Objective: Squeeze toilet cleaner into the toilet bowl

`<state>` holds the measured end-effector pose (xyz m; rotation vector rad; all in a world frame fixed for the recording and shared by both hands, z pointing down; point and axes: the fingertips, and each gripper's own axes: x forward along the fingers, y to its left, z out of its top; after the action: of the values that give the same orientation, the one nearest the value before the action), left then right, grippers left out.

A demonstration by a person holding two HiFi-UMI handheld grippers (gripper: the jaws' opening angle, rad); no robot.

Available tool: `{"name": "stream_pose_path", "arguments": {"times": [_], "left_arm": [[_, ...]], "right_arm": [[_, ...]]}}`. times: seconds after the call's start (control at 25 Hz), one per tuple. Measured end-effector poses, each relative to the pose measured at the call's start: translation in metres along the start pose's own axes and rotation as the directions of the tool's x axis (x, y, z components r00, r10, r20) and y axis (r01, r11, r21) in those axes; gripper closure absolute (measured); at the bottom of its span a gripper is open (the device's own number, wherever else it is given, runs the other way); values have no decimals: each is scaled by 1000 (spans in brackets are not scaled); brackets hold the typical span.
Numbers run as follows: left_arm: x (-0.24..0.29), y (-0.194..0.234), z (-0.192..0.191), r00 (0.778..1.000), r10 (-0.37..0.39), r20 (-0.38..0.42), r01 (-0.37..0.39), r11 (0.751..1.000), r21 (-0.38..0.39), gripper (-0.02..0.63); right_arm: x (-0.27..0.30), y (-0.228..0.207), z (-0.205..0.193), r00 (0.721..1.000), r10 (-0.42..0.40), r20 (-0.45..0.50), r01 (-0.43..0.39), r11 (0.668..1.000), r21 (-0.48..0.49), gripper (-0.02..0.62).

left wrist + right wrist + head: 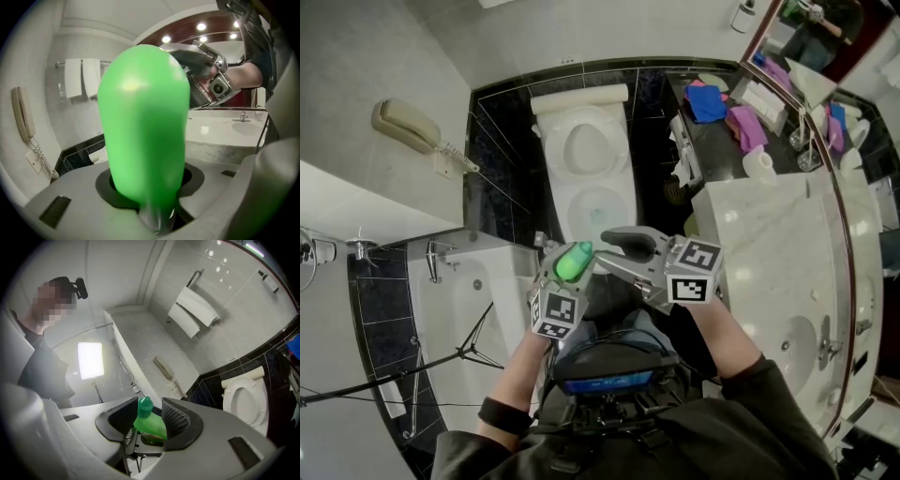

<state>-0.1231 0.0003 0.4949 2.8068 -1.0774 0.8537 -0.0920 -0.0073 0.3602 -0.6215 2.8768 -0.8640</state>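
Early stage: left gripper (567, 274) pinches the green bottle (140, 131) of toilet cleaner at 6 o'clock of the toilet bowl (624, 202) and short of it, right gripper (149, 420) jaws spread around its cap (145, 405) without touching; apparently capped, nothing squeezed yet.

Holds both grippers close together low in front of the body, forearms reaching forward side by side. Clamps the left gripper (570, 251) on a green bottle (576, 263), jaws tipped downward, with the left hand (534, 352) behind it. Points the right gripper (616, 253) across toward the left one, roughly level, right hand (705, 323) behind it, jaws apart and straddling the bottle's cap end with a gap showing beside the cap.
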Motion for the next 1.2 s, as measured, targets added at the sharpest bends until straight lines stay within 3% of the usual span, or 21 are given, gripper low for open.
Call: {"name": "stream_pose_path", "arguments": {"times": [0.36, 0.48, 0.56, 0.68, 0.96, 1.2], "left_arm": [[-11, 31, -1, 999, 48, -19, -50, 993, -104, 419], [-15, 38, -8, 997, 66, -33, -70, 989, -131, 419], [-17, 41, -11, 996, 76, -40, -81, 986, -147, 419], [-21, 43, -17, 995, 88, -48, -95, 980, -174, 417], [-25, 46, -31, 992, 110, -57, -120, 970, -211, 417], [-28, 44, -36, 992, 120, -49, -128, 965, -229, 417]], "right_arm": [[-35, -61, -21, 979, -204, -28, 205, 979, 17, 421], [-48, -80, -34, 960, -275, -55, 275, 961, -6, 465], [-60, -95, -42, 933, -353, -64, 352, 936, -32, 523], [-81, -120, -55, 871, -485, -79, 482, 874, -55, 589], [-119, -158, -97, 717, -681, -151, 671, 732, -113, 589], [-134, -165, -127, 681, -707, -190, 717, 697, -26, 589]]}}
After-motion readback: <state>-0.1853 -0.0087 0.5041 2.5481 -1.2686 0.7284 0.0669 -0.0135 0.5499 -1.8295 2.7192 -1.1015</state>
